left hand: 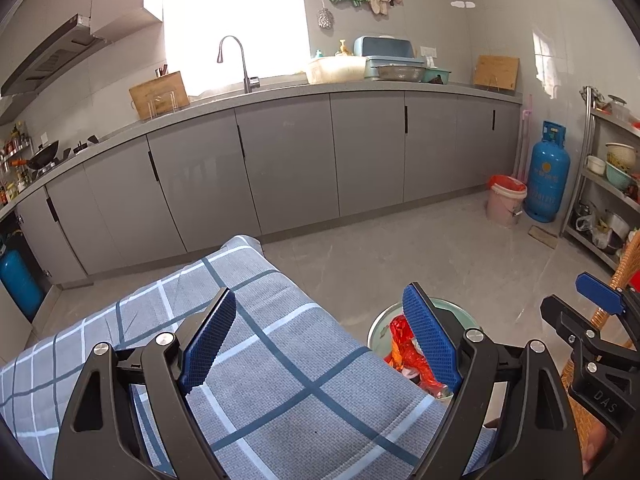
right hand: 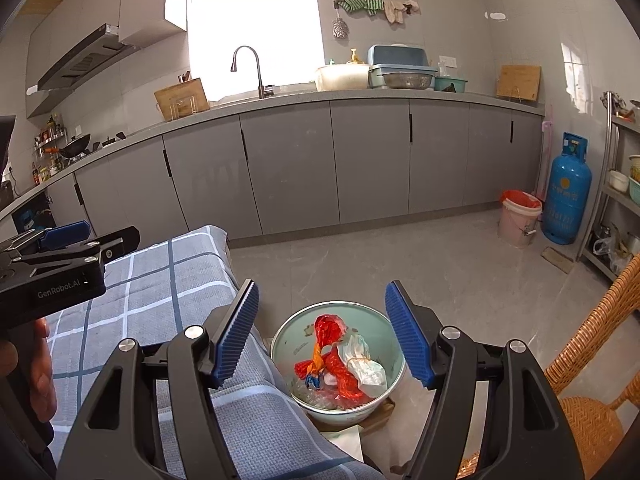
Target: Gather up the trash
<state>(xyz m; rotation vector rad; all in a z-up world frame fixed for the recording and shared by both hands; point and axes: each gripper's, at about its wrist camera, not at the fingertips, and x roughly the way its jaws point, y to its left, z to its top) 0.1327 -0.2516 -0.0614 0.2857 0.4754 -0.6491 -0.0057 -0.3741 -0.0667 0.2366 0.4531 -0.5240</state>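
— What did the floor carry?
— A pale green bin stood on it just beside the checked blue-grey cloth-covered table. Near the far cabinets were a pink bucket and a blue gas cylinder, side by side.
— And the counter?
— Two wooden boards, basins and a dish rack.

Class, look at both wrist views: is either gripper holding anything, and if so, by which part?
Nothing is held. The left gripper and the right gripper are both open with nothing between their pads, above the checked cloth and the trash bin.
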